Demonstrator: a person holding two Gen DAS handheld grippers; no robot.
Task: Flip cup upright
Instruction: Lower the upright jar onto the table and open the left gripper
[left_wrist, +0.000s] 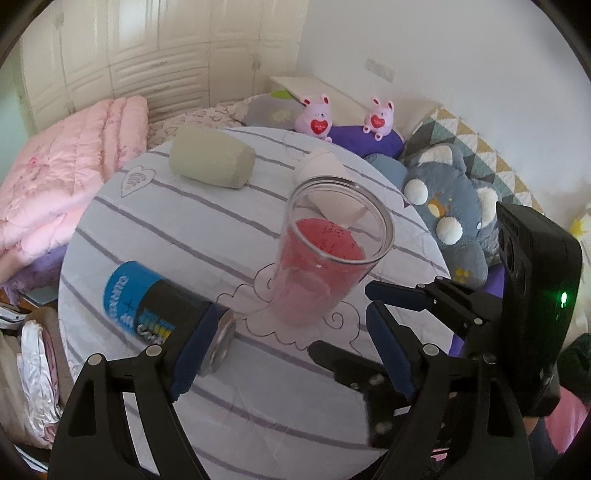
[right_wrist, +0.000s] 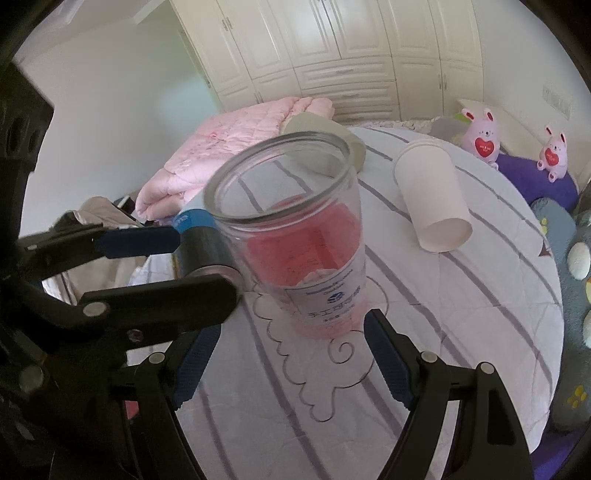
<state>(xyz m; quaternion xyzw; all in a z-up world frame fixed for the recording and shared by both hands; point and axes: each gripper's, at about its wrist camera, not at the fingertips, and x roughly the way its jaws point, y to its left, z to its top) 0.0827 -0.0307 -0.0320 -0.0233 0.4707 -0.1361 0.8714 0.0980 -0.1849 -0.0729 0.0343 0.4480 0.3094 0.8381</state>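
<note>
A clear plastic cup with a pink lower part (left_wrist: 325, 251) stands upright, mouth up, on the striped round table (left_wrist: 192, 206). It also shows in the right wrist view (right_wrist: 295, 236). My left gripper (left_wrist: 291, 350) is open, its fingers wide apart, just in front of the cup. My right gripper (right_wrist: 288, 354) is open too, with the cup's base between and just beyond its blue-padded fingertips (right_wrist: 384, 354). Neither gripper holds anything. The right gripper's fingers appear at the right in the left wrist view (left_wrist: 402, 295).
A blue-and-black can (left_wrist: 159, 302) lies on its side left of the cup. A white paper cup (right_wrist: 432, 195) and a beige cup (left_wrist: 210, 157) lie on their sides farther back. Pink quilt, plush toys and bedding surround the table.
</note>
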